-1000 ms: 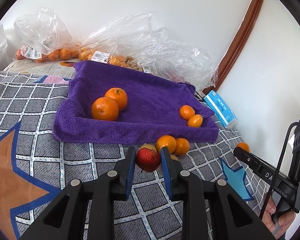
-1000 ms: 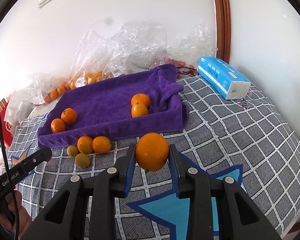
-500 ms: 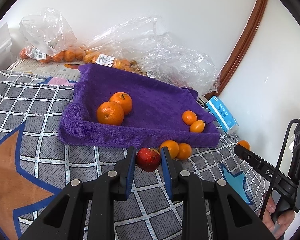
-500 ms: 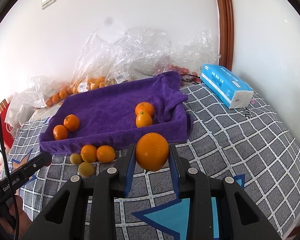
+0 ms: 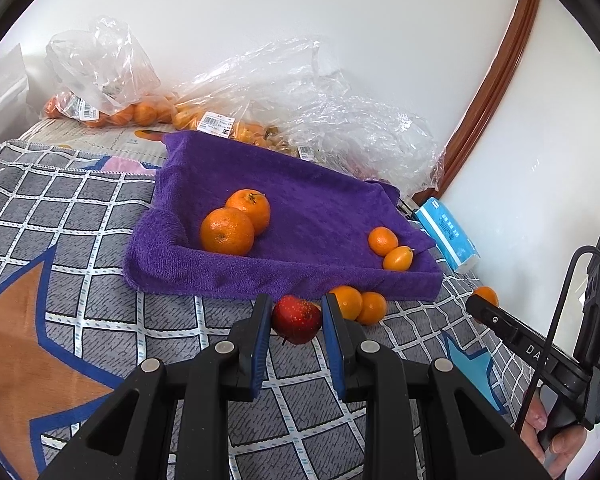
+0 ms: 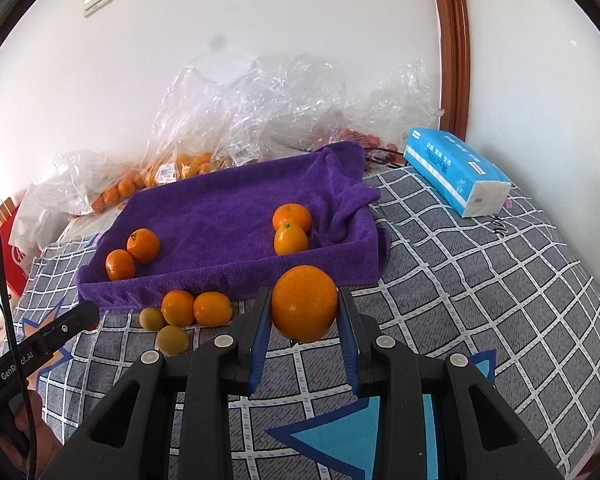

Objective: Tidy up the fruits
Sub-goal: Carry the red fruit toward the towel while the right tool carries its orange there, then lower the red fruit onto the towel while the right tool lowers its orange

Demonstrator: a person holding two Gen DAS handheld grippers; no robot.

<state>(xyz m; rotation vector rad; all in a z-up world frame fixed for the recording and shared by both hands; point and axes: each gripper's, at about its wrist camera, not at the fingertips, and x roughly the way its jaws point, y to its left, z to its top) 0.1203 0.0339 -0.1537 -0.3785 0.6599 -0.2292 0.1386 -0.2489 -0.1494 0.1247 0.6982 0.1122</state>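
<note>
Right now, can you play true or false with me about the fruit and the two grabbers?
1. The left gripper holds a red apple. True.
2. The right gripper is empty. False: it is shut on a big orange.
3. Four orange fruits lie on the purple towel tray. True.
4. The blue tissue pack sits inside the tray. False: it lies on the checked blanket beside it.
5. No fruit lies outside the tray. False: two loose oranges and two yellowish fruits lie in front of it.
</note>
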